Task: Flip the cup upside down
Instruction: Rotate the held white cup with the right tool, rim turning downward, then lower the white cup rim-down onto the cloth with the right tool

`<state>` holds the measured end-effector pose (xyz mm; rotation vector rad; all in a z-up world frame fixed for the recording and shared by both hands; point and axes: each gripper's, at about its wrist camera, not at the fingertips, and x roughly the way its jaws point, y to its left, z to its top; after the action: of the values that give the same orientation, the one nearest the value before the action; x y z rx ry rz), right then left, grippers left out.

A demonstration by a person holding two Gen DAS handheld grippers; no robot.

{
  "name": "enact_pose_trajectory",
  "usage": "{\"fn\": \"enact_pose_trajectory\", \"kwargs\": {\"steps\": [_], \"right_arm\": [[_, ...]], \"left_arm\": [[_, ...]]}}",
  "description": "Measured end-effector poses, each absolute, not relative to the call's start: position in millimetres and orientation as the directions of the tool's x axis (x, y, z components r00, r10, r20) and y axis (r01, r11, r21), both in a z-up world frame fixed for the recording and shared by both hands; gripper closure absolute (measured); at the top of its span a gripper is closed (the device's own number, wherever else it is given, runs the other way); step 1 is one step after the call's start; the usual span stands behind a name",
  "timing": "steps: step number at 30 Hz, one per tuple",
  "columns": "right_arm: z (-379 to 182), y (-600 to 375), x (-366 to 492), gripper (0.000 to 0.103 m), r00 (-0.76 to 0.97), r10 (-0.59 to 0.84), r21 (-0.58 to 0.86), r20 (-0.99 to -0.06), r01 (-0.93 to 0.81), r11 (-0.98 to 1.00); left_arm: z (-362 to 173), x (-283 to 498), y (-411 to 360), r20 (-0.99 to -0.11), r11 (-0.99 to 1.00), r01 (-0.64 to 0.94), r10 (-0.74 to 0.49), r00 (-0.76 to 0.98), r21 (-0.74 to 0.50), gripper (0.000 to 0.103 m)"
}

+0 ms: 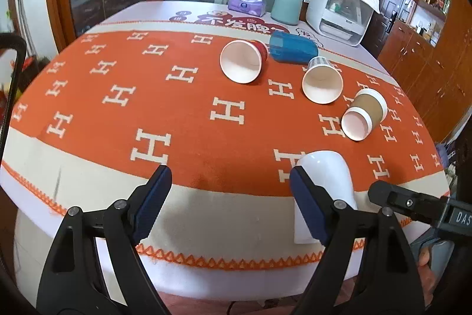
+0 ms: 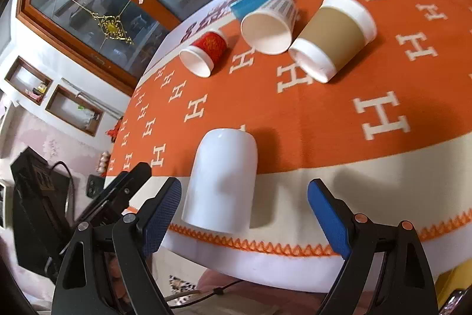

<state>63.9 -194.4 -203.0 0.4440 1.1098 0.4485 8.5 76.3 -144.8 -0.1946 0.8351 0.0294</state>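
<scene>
A white cup [image 2: 221,182] stands upside down near the table's front edge; it also shows in the left wrist view [image 1: 327,182], partly behind my left gripper's right finger. My right gripper [image 2: 244,214] is open around it without touching. My left gripper [image 1: 230,197] is open and empty, to the cup's left. Several cups lie on their sides further back: a red cup [image 1: 243,61], a blue cup [image 1: 292,47], a striped white cup [image 1: 321,81] and a brown cup [image 1: 364,114].
The table has an orange cloth [image 1: 177,108] with white H marks. At the back stand a tissue box [image 1: 247,3], a teal container [image 1: 286,6] and a white appliance [image 1: 339,11]. Wooden cabinets [image 1: 427,55] stand at the right.
</scene>
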Motion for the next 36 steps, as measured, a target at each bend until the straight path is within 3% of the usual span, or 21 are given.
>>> {"fn": "enact_pose_trajectory", "kwargs": {"steps": [18,22,36], "right_arm": [[-241,-150,133,0.027,0.138,0.625,0.603,-0.769,-0.17,0.78],[-243,-142,137,0.035,0.124,0.624,0.598,-0.772,-0.193,0.778],[-218,-147,113,0.037,0.236,0.593,0.538,-0.77,-0.262,0.801]], "left_arm": [[-175,39,92,-0.771,0.974,-0.106,-0.091,0.631,-0.202,0.023],[-178,42,94,-0.775,0.974,-0.111,-0.087,0.626,-0.199,0.023],[-183,46,93,-0.788,0.974,-0.108,-0.094,0.609,-0.199,0.023]]}}
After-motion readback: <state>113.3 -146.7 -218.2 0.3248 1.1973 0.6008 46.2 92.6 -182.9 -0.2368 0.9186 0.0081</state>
